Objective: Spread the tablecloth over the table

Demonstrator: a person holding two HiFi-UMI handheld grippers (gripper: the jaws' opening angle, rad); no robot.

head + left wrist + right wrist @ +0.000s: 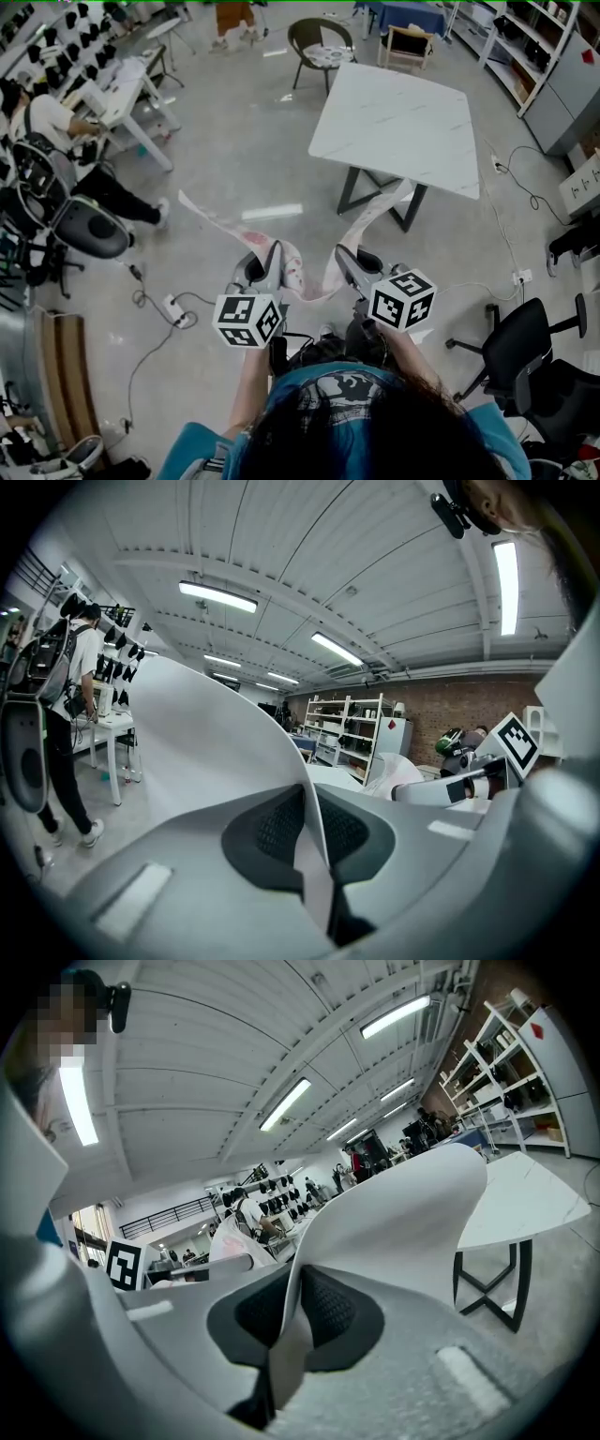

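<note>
A white tablecloth with a reddish print (pixel 225 225) hangs between my two grippers and trails over the floor toward the table. My left gripper (pixel 272 258) is shut on one edge of the tablecloth (pixel 225 752), which rises as a pale sheet from between the jaws. My right gripper (pixel 349 261) is shut on another edge of the tablecloth (pixel 394 1222). The white marble-look table (pixel 398 127) on dark crossed legs stands bare ahead, to the upper right in the head view. The table (pixel 525 1204) also shows at the right of the right gripper view.
A wicker chair (pixel 321 47) stands behind the table. A seated person (pixel 56 122) at white desks (pixel 131 84) is at the left. Black office chairs (pixel 534 366) stand at the right, cables and a power strip (pixel 173 307) lie on the floor. Shelving (pixel 534 47) lines the right wall.
</note>
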